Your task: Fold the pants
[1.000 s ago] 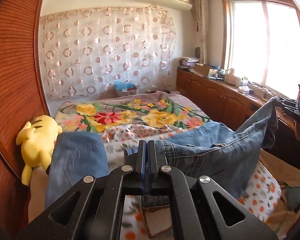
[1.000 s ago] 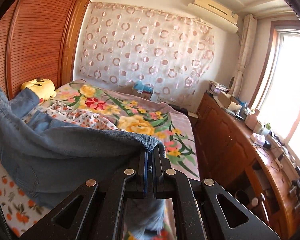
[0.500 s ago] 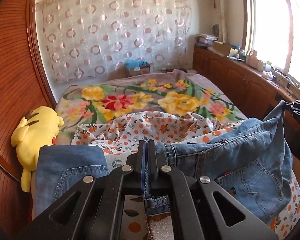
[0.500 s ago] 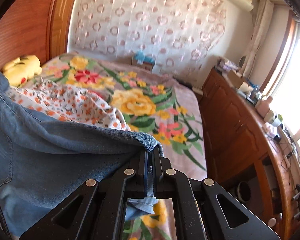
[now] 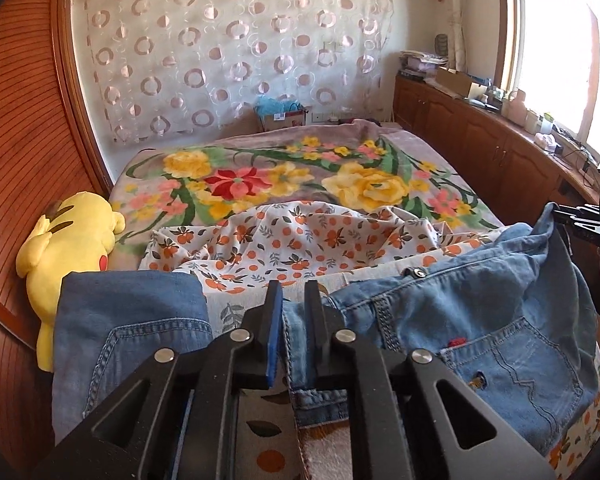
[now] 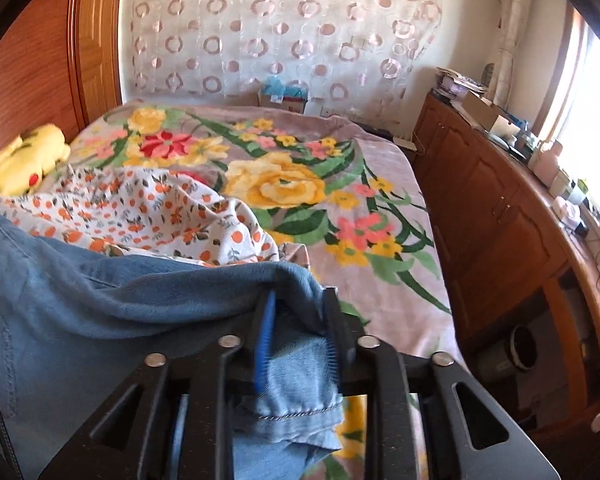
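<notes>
While the jeans [image 5: 480, 320] lie spread across the near end of the bed, both grippers stand with their jaws parted and denim between them. In the left wrist view the left gripper [image 5: 293, 300] has a clear gap between its fingers; the waistband edge runs through that gap, loose rather than pinched. A metal button [image 5: 417, 272] shows on the waistband to the right, and a back pocket [image 5: 512, 364] faces up below it. A second fold of denim [image 5: 128, 320] lies to the left, just beside a yellow plush toy [image 5: 72, 240] that rests against the wooden wardrobe [image 5: 20, 140].

In the right wrist view the right gripper [image 6: 300, 308] is also spread apart, with a hemmed corner of the jeans [image 6: 100, 312] draped over and hanging down between its fingers; motion blur there makes it hard to say whether the cloth touches both pads. Under the jeans lies an orange-print sheet [image 6: 160, 216], itself on a floral blanket [image 6: 340, 200]. Wooden cabinets [image 6: 500, 220] run along the right side beneath the window.
</notes>
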{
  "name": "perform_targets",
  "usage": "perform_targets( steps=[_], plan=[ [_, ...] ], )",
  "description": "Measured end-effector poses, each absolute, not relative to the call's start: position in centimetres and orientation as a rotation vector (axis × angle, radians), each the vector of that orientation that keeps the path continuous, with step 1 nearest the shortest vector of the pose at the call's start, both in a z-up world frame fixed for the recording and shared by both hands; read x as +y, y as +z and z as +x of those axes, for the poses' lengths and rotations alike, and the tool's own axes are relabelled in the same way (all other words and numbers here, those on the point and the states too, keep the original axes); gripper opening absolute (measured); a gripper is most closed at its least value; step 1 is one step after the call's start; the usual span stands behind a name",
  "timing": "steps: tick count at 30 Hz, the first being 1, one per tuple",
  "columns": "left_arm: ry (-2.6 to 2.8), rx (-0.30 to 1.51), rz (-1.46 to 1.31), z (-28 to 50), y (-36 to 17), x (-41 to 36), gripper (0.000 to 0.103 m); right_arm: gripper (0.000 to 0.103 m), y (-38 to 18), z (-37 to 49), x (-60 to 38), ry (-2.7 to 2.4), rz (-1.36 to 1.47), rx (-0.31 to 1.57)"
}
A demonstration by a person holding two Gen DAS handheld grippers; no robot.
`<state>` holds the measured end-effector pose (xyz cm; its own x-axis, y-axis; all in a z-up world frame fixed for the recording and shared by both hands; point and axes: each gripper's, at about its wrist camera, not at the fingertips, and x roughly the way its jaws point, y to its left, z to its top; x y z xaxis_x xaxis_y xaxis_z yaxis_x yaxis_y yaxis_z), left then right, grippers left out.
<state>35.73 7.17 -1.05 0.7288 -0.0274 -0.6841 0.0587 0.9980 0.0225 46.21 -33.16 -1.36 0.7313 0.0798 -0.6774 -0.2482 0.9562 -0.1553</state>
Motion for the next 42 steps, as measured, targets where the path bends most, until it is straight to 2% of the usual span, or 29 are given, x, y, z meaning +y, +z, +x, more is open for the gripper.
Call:
perform_targets(
  steps=[2, 5, 6, 7, 17, 25, 33, 42],
  plan=[
    [-0.057, 0.745, 0.048, 35.2, -0.8, 6.8, 0.027, 0.043, -1.6, 45.0, -33.3, 0.195, -0.220, 0.719],
    [-0.100, 0.736, 0.050, 34.1, -0.6, 5.8, 0.038, 0.046, -1.7, 43.2, -33.5, 0.214, -0.198, 0.704],
    [-0.120, 0.733, 0.047, 33.6, -0.6, 5.3, 0.045, 0.046, -1.7, 42.5, -33.6, 0.219, -0.192, 0.700],
    [-0.153, 0.728, 0.045, 32.9, -0.8, 4.6, 0.046, 0.047, -1.8, 41.8, -33.7, 0.222, -0.183, 0.695],
    [-0.320, 0.831, 0.123, 30.0, -4.9, -1.8, 0.047, 0.048, -3.0, 34.3, -36.6, 0.283, -0.111, 0.733],
    [-0.330, 0.850, 0.094, 29.3, -6.0, -1.9, 0.047, 0.048, -3.4, 31.6, -38.1, 0.297, -0.101, 0.760],
    [-0.322, 0.863, 0.108, 29.2, -6.7, -2.1, 0.047, 0.048, -1.9, 33.3, -35.8, 0.344, -0.130, 0.703],
    [-0.317, 0.858, 0.056, 28.1, -6.8, -0.8, 0.047, 0.048, -0.6, 40.3, -30.9, 0.455, -0.223, 0.680]
  ],
)
